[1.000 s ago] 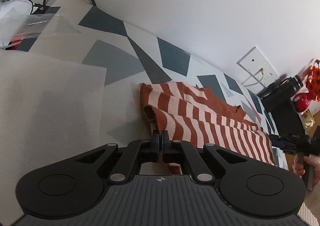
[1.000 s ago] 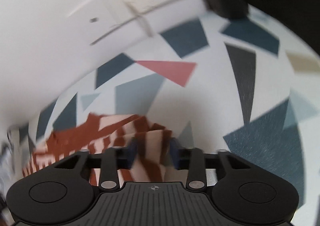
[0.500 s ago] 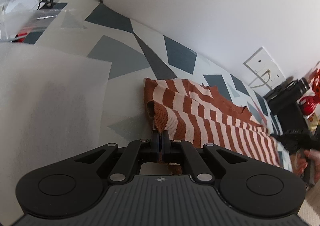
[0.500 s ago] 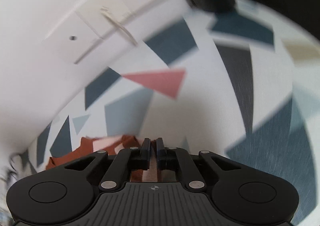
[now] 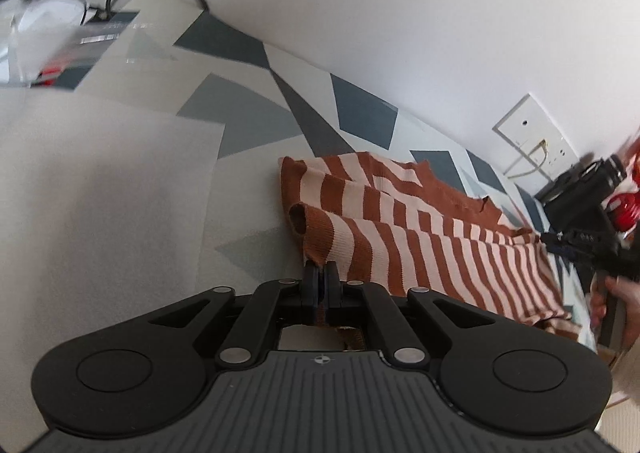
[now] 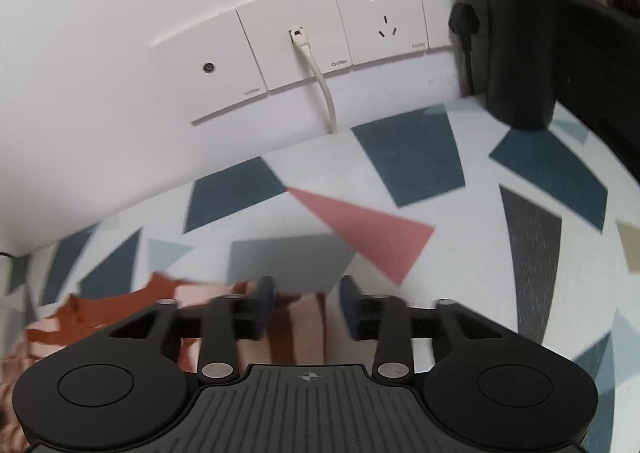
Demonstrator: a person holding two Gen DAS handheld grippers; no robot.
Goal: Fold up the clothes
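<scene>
Left wrist view: the patterned tablecloth fills most of the frame, running up to the white wall along its far edge; sheets of pale paper cover its left side. The striped sweater, rust and cream, lies across the middle of the surface in a long folded band reaching toward the right edge, a sleeve cuff open at its near left end. My left gripper has its jaws pressed together on the hem just below that cuff. In the right wrist view, the wall outlet panel sits above the far edge with a white cable plugged in, and a black cylinder stands at the far right corner. My right gripper has its jaws spread, striped cloth lying between and under them, not pinched as far as I can tell. Judgement: a lengthwise fold is underway, left end secured, right end not gripped. Next move calls for closing the right jaws on the matching hem, then carrying both ends over together, keeping the edge taut so the layers land square.
</scene>
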